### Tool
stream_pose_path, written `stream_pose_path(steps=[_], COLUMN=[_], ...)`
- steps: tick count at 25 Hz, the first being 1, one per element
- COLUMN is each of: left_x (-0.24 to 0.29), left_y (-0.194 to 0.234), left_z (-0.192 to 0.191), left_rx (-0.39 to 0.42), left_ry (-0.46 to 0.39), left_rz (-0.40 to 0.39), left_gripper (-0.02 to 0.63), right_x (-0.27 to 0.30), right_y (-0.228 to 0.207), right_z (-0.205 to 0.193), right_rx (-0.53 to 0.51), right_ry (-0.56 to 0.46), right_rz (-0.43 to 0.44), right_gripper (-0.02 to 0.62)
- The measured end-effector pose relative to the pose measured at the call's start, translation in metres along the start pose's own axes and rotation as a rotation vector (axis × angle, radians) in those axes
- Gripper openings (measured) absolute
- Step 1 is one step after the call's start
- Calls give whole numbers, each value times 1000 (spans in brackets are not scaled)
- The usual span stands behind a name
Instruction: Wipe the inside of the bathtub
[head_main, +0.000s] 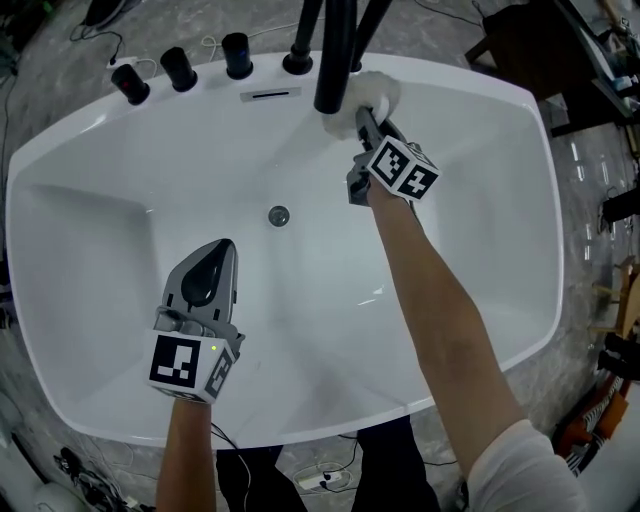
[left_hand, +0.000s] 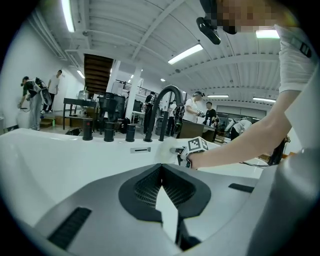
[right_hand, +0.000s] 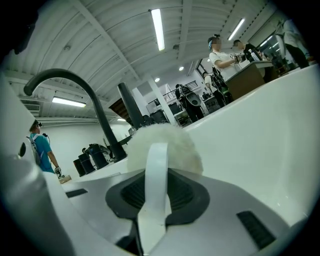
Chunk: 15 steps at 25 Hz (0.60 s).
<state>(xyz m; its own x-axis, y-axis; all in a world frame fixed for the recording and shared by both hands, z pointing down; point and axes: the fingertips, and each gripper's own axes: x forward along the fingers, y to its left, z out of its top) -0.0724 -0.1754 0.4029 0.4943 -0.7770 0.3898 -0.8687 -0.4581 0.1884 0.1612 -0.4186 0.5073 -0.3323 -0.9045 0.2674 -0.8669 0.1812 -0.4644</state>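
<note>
The bathtub (head_main: 500, 105) fills the head view, its white inside bare down to the drain (head_main: 278, 215) at the centre. The right gripper (head_main: 364, 120) reaches to the upper middle of the frame, just below the black faucet (head_main: 335, 55). Its jaws are closed on the white strap (right_hand: 156, 175) of a fluffy pad (head_main: 380, 92). In the right gripper view the strap runs up between the jaws, and the round pad (right_hand: 172, 140) sits just past their tips. Holding it by the strap leaves the soft face free to press on the tub. The pad looks to be against the upper wall beside the faucet foot, though the contact itself is hidden behind the pad.

The left gripper (head_main: 222, 252) hangs over the tub floor at the lower left of the frame, well apart from the pad. The left gripper view shows its tips (left_hand: 161, 169) meeting with nothing between them. It seems parked low and to the side so that the wiping arm has room to sweep.

The arm is stretched across the tub to the far wall. Judging from this, the wipe is being worked near the faucet end. The floor and the near walls would probably come later.
</note>
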Motion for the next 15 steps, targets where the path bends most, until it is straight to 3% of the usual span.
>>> stream_pose_path(steps=[7, 15], left_x=[-27, -33], left_y=[45, 100], left_z=[-6, -19], left_rx=[-10, -42], left_ry=[-6, -15], left_rz=[20, 52], left_gripper=[9, 9], right_x=[16, 31], right_y=[64, 102], right_z=[-27, -59], right_rx=[-39, -48], right_ry=[21, 16], right_rz=[42, 42], right_gripper=[91, 91])
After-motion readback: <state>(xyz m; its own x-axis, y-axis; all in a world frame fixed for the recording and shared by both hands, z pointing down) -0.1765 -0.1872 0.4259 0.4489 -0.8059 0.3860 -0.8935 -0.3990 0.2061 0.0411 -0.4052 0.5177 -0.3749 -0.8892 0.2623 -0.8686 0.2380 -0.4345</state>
